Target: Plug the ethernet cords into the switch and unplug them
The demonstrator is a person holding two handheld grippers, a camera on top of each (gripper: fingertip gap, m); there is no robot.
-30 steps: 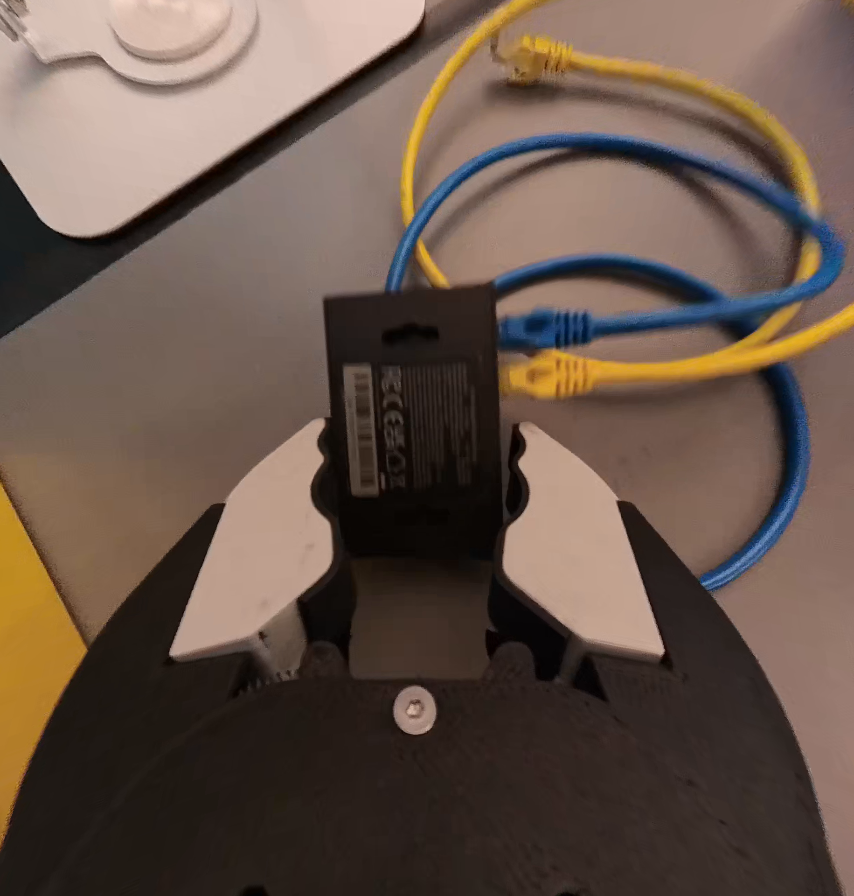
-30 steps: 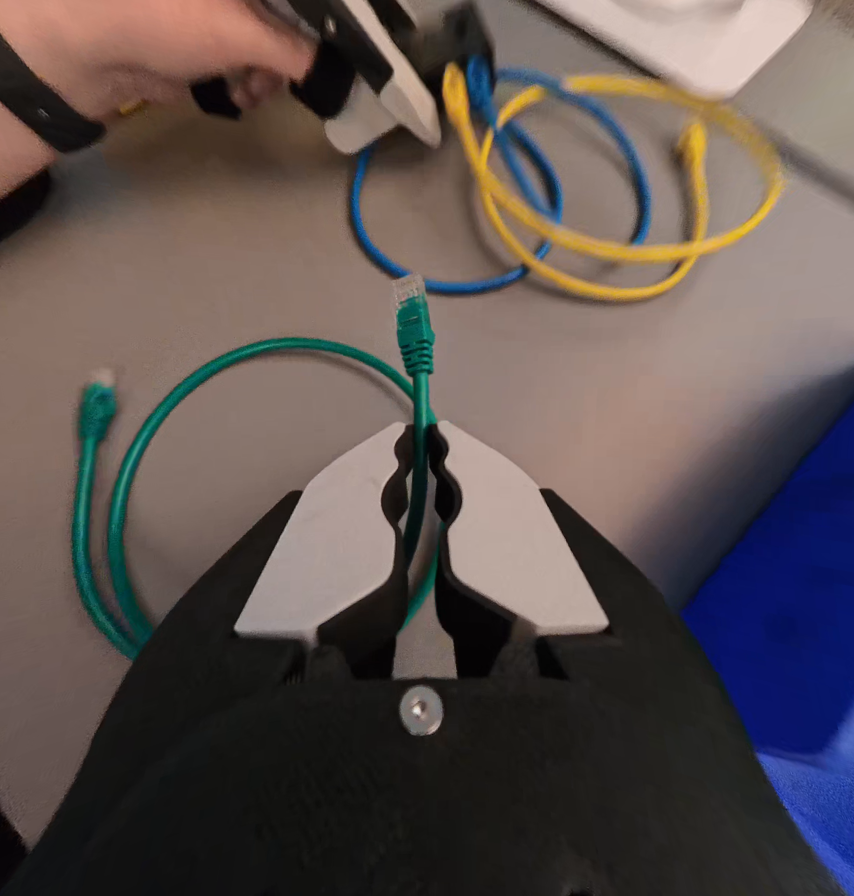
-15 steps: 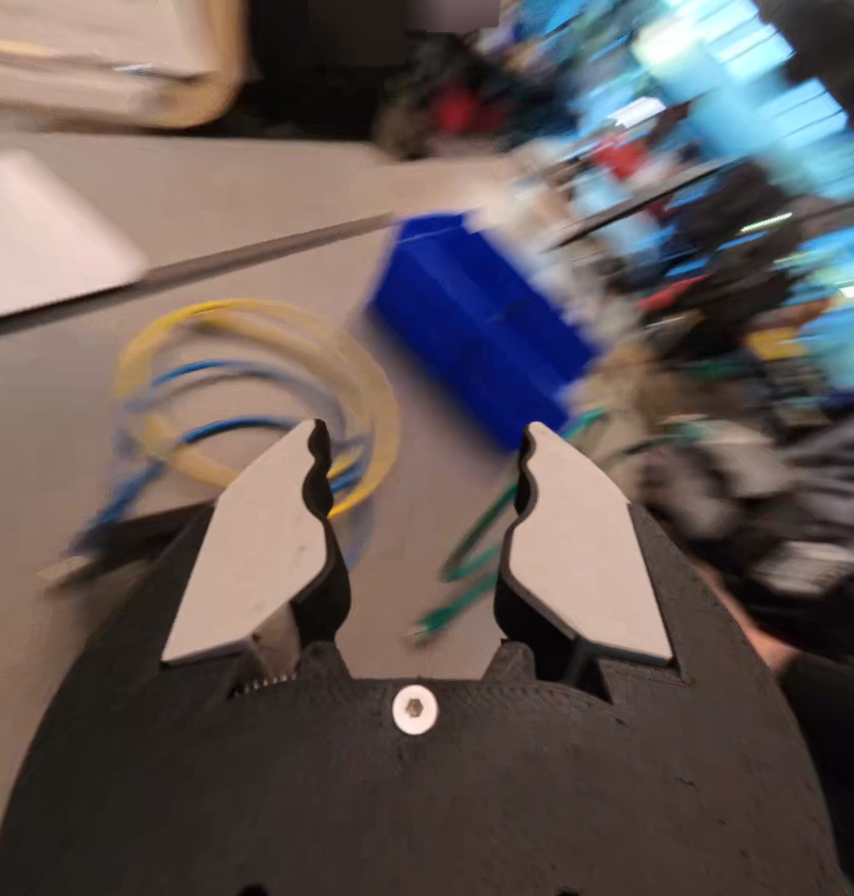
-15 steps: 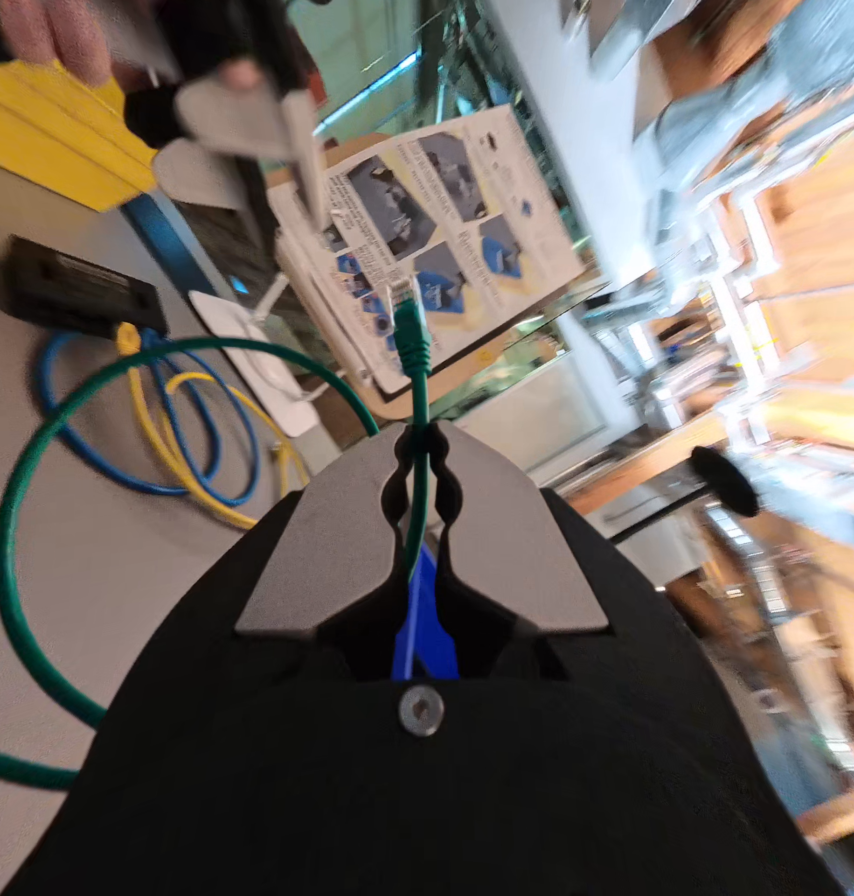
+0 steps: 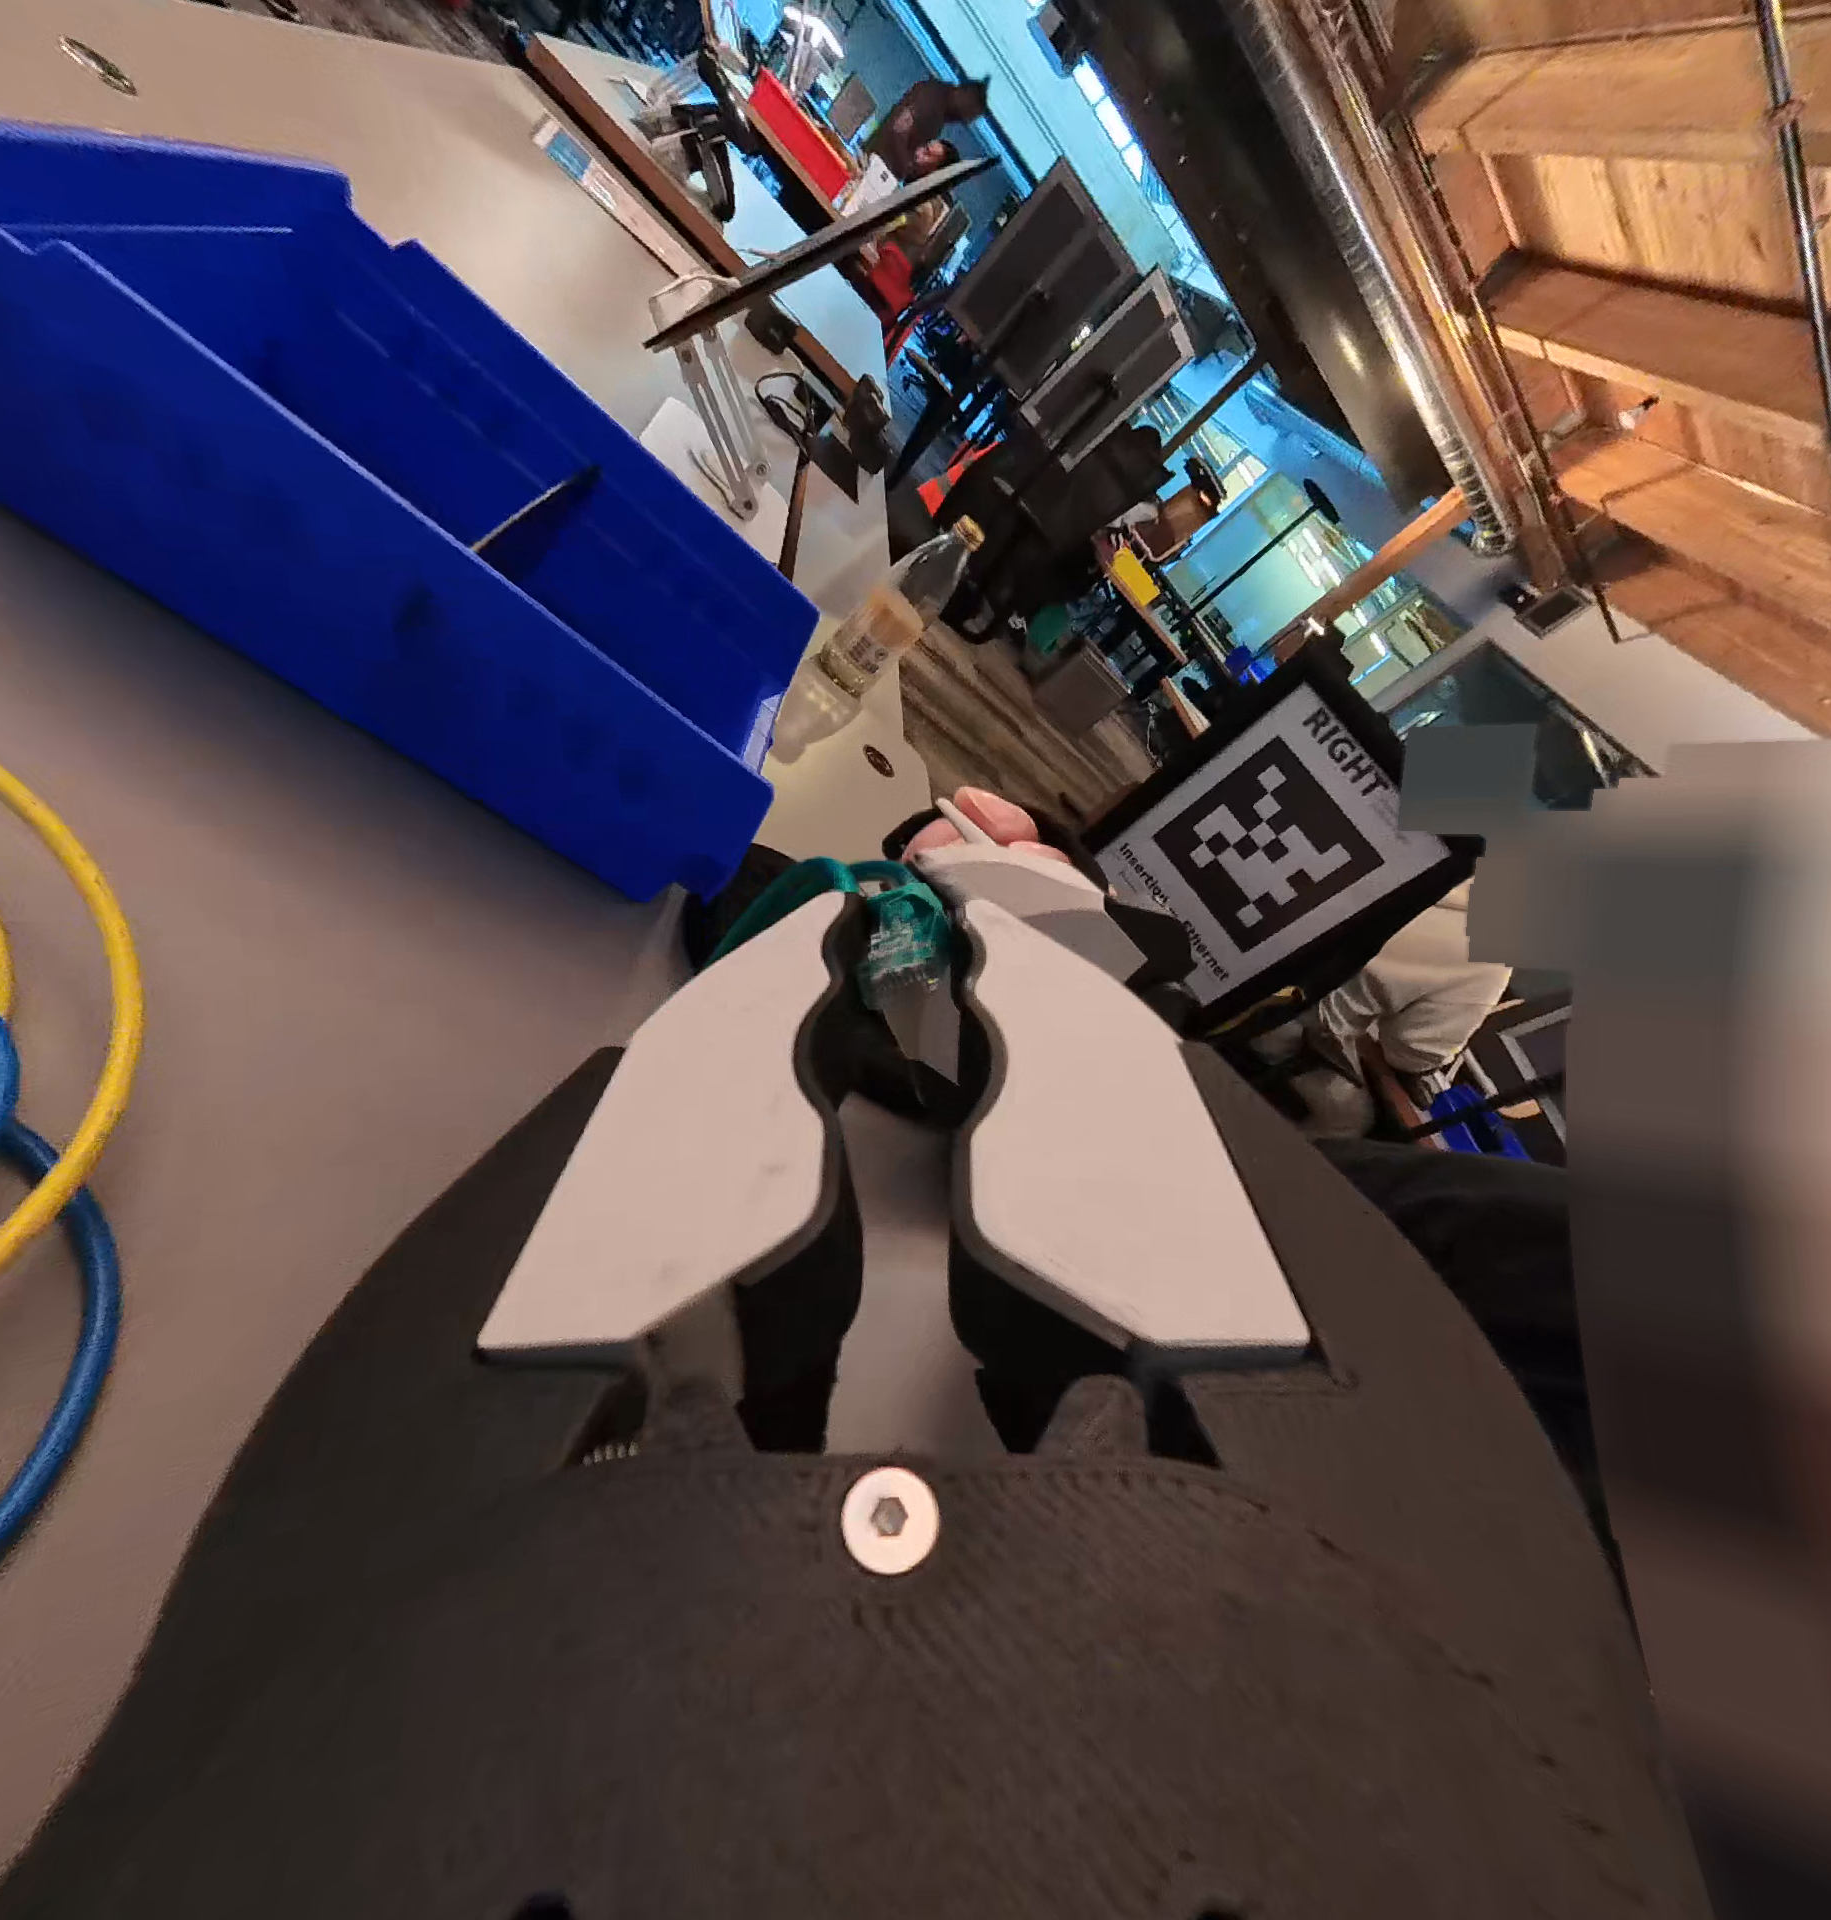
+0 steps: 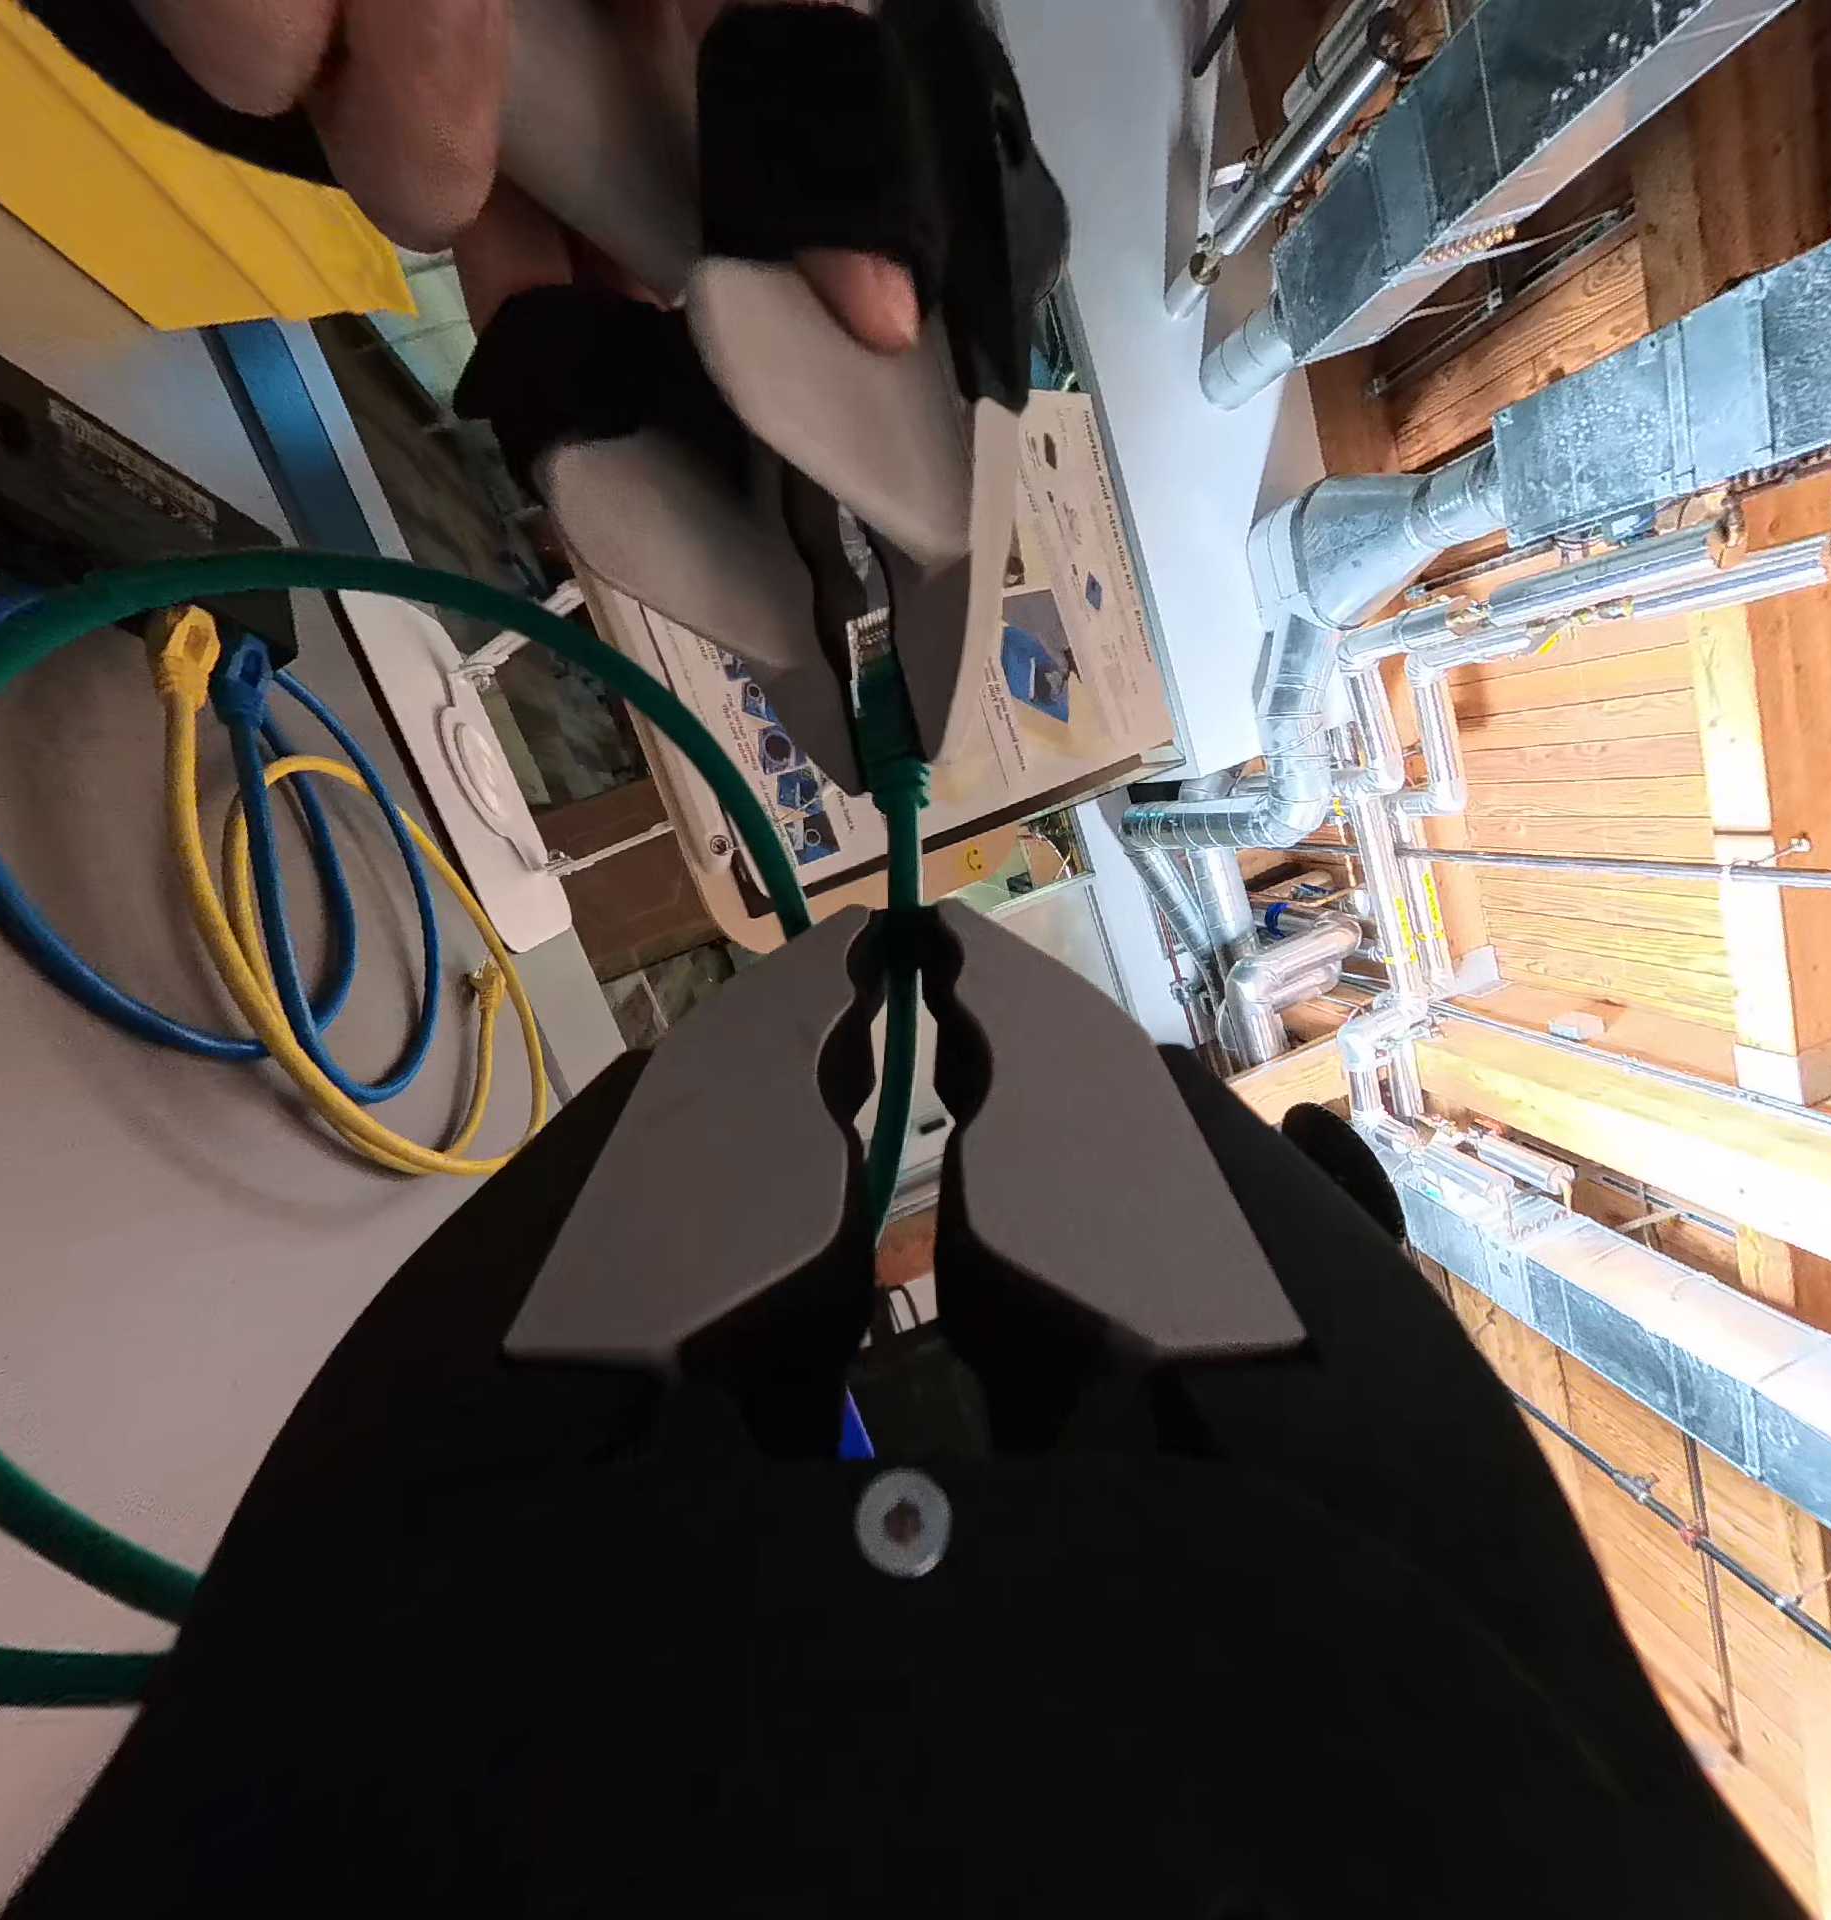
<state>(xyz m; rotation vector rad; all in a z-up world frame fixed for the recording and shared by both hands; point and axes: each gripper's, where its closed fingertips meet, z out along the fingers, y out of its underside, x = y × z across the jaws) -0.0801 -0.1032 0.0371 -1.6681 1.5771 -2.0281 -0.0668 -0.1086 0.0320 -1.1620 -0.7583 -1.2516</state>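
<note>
Green ethernet cord (image 6: 895, 1049) is running up between the right tool's (image 6: 900, 930) clenched fingers, its plug (image 6: 883, 698) sitting between the left tool's (image 5: 898, 935) fingertips, which are closing around it; whether they are pinching it I cannot tell. Behind the green cord's loop, the black switch (image 6: 80, 499) is lying on the grey counter (image 6: 111, 1195), with one yellow cord (image 6: 189, 665) and one blue cord (image 6: 241, 675) plugged into it and coiling beside it. Beyond the plug in the left wrist view, a blue bin (image 5: 319, 499) is resting on the counter.
</note>
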